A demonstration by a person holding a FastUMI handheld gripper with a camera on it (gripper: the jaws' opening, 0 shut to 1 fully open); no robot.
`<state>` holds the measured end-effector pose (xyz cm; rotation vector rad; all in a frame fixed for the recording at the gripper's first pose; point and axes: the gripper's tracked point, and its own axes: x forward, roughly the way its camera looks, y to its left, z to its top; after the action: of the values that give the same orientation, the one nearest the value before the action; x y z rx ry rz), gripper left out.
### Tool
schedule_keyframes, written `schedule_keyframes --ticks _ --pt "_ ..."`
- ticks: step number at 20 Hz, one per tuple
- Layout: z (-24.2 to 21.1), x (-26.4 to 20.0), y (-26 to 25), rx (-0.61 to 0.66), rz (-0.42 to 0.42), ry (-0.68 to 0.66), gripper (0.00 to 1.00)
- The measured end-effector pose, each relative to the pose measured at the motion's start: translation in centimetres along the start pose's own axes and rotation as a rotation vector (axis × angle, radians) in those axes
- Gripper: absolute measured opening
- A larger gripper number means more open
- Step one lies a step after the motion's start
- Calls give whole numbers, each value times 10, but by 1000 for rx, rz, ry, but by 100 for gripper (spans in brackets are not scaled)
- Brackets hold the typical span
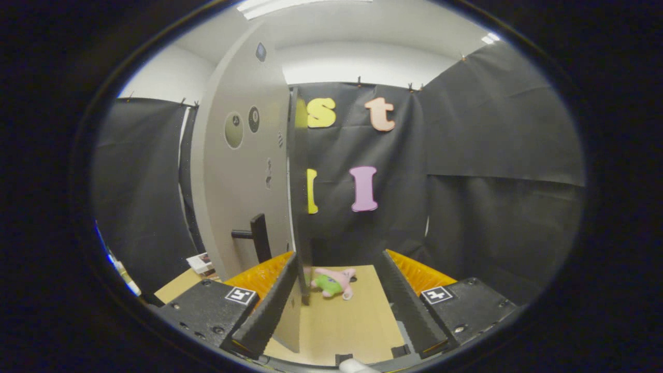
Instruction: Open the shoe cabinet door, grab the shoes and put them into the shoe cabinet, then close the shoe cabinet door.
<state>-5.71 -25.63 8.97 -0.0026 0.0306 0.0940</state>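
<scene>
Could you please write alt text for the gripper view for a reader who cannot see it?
The hand-held gripper is open, its fingers straddling the edge of the grey cabinet door, which stands ajar with a dark handle. Beyond the fingers, a pink and green plush toy lies on the wooden table.

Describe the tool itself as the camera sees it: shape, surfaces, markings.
The tool has two long fingers with ribbed inner faces, spread apart. Each rides on a black block with screws and a square black-and-white marker. Translucent orange ridged parts sit behind them.
</scene>
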Motion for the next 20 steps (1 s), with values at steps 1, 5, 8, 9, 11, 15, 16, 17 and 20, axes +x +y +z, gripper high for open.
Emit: schedule_keyframes --ticks 1,5,8,9,11,15,16,17,20 --pt "1 2 6 -3 37 -2 100" --pt "8 16 22 -35 166 -22 100" --pt "5 18 25 -30 210 -15 99" --pt "5 19 29 -15 230 -10 99" --pt "3 19 32 3 243 -1 97" --pt "3 19 41 -34 247 0 97" --pt "2 16 52 -41 253 0 97" --pt "1 14 61 -36 259 4 97" --pt "-6 15 87 -17 268 24 96"
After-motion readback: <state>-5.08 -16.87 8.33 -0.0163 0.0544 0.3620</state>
